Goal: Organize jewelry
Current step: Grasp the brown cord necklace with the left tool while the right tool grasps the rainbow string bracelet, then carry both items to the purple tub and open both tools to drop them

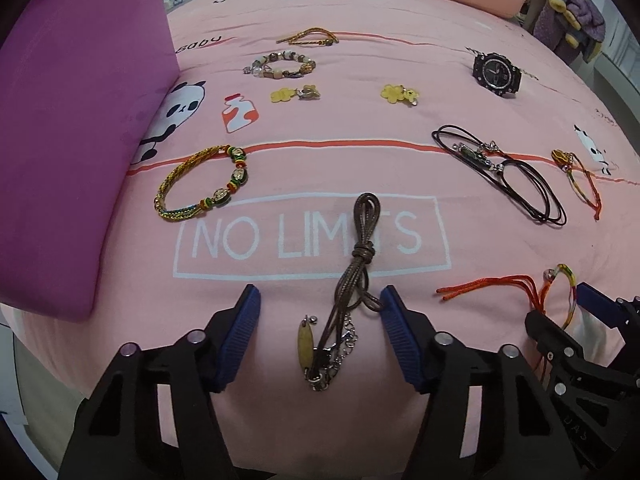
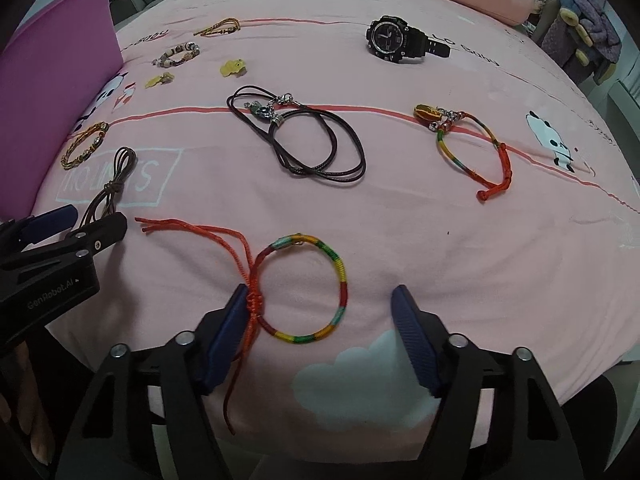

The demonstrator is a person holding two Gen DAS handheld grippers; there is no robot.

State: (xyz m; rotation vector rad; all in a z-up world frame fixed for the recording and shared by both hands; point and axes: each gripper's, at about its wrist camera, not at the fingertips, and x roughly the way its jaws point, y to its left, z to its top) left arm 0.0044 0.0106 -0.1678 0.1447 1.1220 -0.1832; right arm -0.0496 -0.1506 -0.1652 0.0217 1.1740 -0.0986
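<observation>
Brown cord necklace (image 1: 357,264) lies on pink bed (image 1: 480,240), lower end between spread fingers of left tool (image 1: 320,304). Right wrist view: right tool (image 2: 318,304) spread around rainbow thread bracelet (image 2: 316,288), red knot touching one finger.

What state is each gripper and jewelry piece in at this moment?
left gripper: open, fingers either side of the brown cord necklace
right gripper: open around the rainbow bracelet
brown cord necklace: knotted into a bundle, lying flat
rainbow bracelet: flat, red tails loose
black cord necklace: loosely coiled
watch: resting on its side, strap closed
purple box: standing at bed edge
</observation>
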